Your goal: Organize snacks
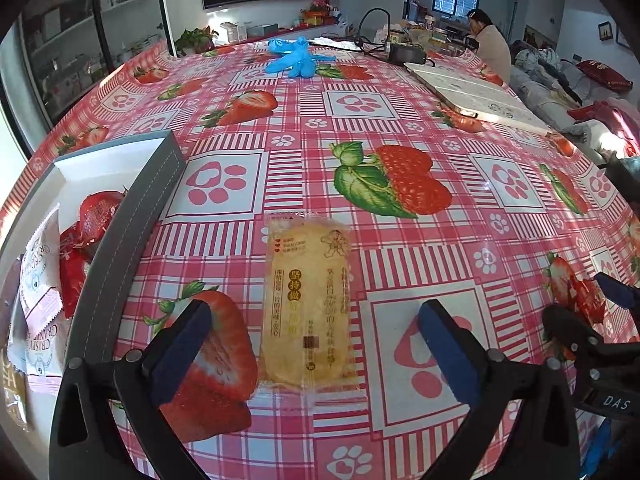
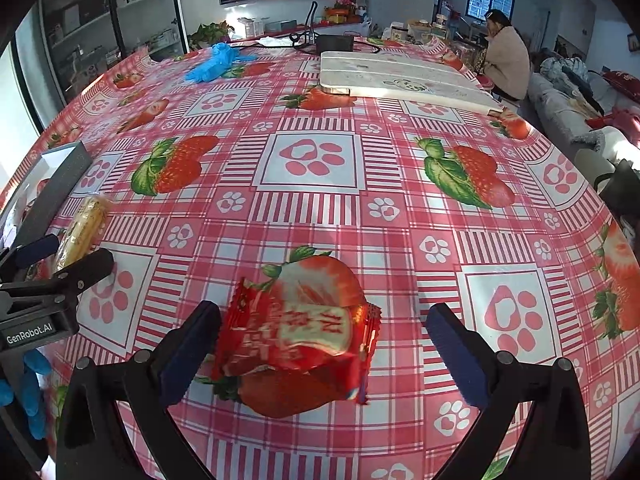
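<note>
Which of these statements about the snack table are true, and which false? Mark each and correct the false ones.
1. The yellow snack packet lies on the tablecloth between the fingers of the left hand-held gripper. True.
2. The right hand-held gripper is clamped shut on the red snack packet. False: its fingers stand wide open, clear of the packet on both sides.
3. The grey box already holds several snack packets. True.
4. The blue gloves lie inside the grey box. False: they lie on the tablecloth at the far side.
</note>
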{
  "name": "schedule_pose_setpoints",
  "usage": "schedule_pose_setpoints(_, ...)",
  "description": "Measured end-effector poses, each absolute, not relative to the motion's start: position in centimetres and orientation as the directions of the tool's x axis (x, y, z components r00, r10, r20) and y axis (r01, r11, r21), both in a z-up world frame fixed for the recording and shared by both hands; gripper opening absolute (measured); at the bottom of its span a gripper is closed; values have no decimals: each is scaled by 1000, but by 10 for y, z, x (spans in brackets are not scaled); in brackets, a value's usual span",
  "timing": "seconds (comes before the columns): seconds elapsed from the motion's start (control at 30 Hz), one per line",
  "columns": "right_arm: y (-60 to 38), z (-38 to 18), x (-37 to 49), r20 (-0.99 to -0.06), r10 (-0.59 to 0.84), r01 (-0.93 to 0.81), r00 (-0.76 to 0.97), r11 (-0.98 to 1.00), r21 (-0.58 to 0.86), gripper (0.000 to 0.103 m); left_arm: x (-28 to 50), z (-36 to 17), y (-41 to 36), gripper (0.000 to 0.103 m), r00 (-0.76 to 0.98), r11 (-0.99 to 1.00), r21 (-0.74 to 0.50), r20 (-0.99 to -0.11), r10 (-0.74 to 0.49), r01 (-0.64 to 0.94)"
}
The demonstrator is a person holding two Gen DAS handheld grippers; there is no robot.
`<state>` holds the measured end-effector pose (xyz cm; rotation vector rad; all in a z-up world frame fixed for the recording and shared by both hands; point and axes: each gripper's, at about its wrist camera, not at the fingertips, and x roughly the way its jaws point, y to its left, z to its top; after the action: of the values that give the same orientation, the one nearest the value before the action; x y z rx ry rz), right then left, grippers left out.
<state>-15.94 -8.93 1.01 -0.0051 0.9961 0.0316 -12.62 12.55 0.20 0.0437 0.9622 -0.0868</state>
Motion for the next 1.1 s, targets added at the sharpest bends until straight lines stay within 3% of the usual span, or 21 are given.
schedule_pose_setpoints(1.1,-87,9,-162,-837,25,-31,547,999,9,103,-126,2,125,103,568,996,-1,-821,-54,94)
